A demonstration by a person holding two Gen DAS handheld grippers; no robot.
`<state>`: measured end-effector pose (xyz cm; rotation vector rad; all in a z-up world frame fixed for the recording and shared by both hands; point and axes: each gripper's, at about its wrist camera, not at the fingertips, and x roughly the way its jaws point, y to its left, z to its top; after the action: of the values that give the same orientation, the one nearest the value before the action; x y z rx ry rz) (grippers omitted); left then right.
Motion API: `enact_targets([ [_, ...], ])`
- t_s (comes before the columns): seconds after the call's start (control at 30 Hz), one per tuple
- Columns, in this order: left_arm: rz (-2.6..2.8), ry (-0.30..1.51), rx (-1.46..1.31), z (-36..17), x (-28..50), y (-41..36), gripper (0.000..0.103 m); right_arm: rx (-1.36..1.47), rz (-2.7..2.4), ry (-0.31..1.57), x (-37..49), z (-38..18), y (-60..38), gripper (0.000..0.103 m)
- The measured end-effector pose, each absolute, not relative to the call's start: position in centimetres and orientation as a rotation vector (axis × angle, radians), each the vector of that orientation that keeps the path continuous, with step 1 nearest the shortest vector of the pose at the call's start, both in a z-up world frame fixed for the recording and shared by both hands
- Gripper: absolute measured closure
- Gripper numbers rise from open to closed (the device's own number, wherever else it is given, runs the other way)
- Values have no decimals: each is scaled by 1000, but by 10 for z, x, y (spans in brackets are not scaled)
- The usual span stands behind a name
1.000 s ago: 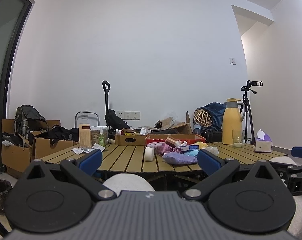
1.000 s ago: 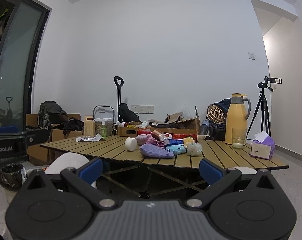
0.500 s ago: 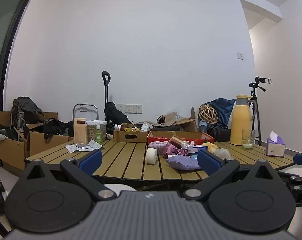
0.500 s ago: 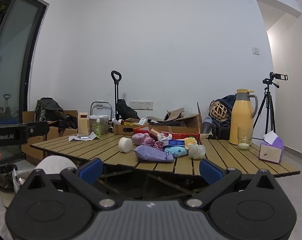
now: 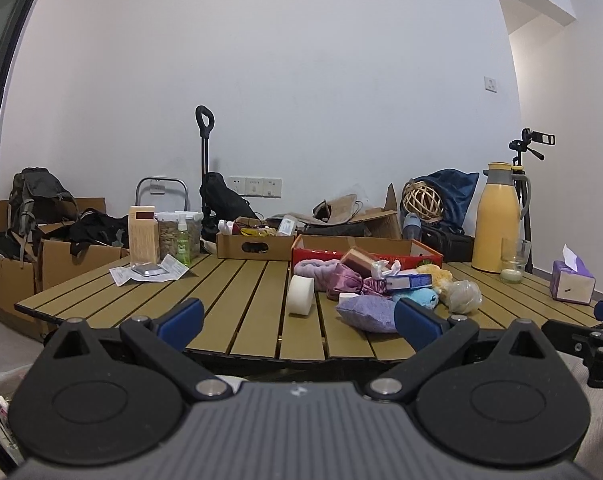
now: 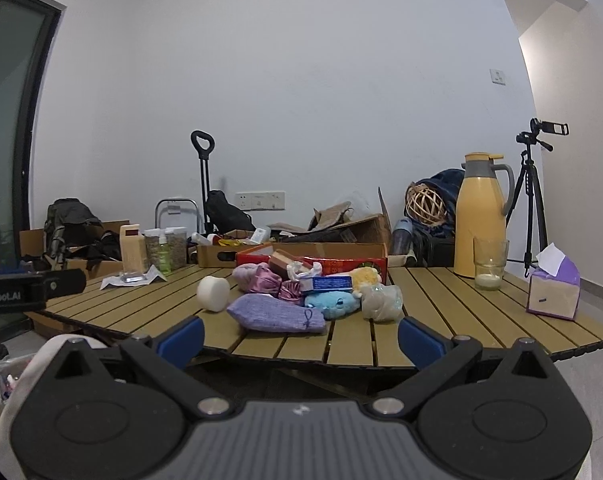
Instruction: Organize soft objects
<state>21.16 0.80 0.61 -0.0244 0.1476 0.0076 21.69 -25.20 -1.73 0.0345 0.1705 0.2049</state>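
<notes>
Soft objects lie heaped on the slatted wooden surface (image 6: 453,312), nearest of them a lavender knitted fabric pouch (image 6: 275,314) with its long axis running left to right across the view. It sits just ahead of the right gripper (image 6: 299,338), between its blue-padded jaws, which stand wide apart and empty. The left gripper (image 5: 297,318), equally wide and empty, sees the pouch off to its right, so the right hand looks nearer. A red cardboard tray (image 6: 329,258) waits behind the heap; beyond, a cluttered white-walled room
</notes>
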Motion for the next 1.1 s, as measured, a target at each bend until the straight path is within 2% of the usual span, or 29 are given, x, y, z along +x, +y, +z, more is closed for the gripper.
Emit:
enact_targets([
  [0.9,-36,211,-46,1,258,-5,0,55,151,147,268,-19,-261,0],
  [1.1,-110,270,-89,2,309,-10,1,109,204,200,297,-19,-264,0],
])
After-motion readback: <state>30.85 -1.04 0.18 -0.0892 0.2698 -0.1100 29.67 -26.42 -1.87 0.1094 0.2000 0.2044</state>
